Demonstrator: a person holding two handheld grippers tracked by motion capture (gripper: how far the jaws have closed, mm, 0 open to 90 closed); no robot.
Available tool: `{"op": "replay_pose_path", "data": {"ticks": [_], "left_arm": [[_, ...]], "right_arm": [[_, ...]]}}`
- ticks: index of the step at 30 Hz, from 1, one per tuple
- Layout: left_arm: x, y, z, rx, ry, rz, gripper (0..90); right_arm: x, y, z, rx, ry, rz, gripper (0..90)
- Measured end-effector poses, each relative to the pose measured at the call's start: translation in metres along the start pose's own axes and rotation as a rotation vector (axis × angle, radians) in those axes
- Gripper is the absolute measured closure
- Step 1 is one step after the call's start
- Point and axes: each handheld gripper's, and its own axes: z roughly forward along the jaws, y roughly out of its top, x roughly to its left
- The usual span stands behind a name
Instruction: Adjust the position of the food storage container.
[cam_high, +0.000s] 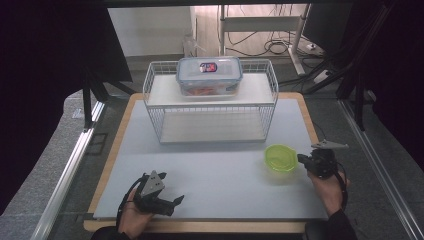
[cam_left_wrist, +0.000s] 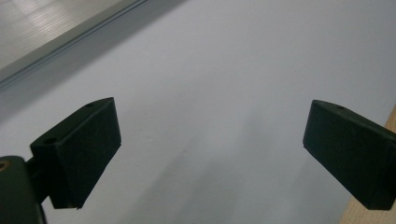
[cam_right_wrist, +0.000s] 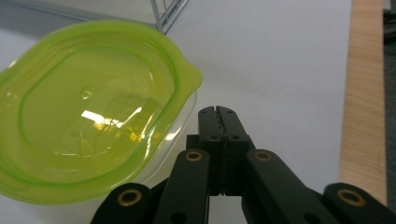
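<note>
The pale grey desk (cam_high: 210, 170) with its wooden edging was seen spread across the high view. At its far half a white wire two-tier rack (cam_high: 210, 102) was stood, and on the rack's upper shelf a clear rectangular lidded food box with a blue rim (cam_high: 209, 75) was set.

Well apart from that, near the desk's right edge, the small round clear tub with a translucent lime-green lid (cam_high: 280, 158) was found standing upright, lid on.

Now the relation that mattered: the right claw (cam_high: 302, 159) was held just beside the tub, the tub lying directly to its left in the high view. In the right gripper view the jaws were seen pressed flat together, nothing between them, their tips just short of the lid's pointed tab (cam_right_wrist: 194, 77), which stuck out towards the claw. Contact could not be made out.

The left claw (cam_high: 176, 200) was rested low at the near left, far from the tub, its jaws spread wide over bare desk. The right hand was judged the nearer by a long way, so the tab was judged to be its job.
</note>
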Motion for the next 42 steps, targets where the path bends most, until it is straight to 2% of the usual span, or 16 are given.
{"op": "replay_pose_path", "data": {"ticks": [4, 8, 15, 28, 42], "left_arm": [[-0.001, 0.000, 0.001, 0.008, -0.003, 0.007, 4.5], [-0.001, 0.000, 0.002, 0.015, -0.002, 0.014, 4.5], [-0.002, 0.000, 0.003, 0.023, -0.002, 0.021, 4.6], [-0.002, 0.000, 0.005, 0.042, -0.004, 0.031, 4.6], [-0.002, 0.000, 0.006, 0.049, -0.003, 0.035, 4.6]], "right_arm": [[0.001, -0.001, 0.008, 0.031, 0.022, -0.007, 90.0], [0.003, -0.001, 0.016, 0.048, 0.063, -0.004, 90.0], [0.004, 0.000, 0.025, 0.053, 0.127, 0.029, 90.0], [0.029, 0.006, 0.043, 0.099, 0.197, -0.008, 90.0], [0.064, 0.016, 0.060, 0.107, 0.290, -0.036, 90.0]]}}
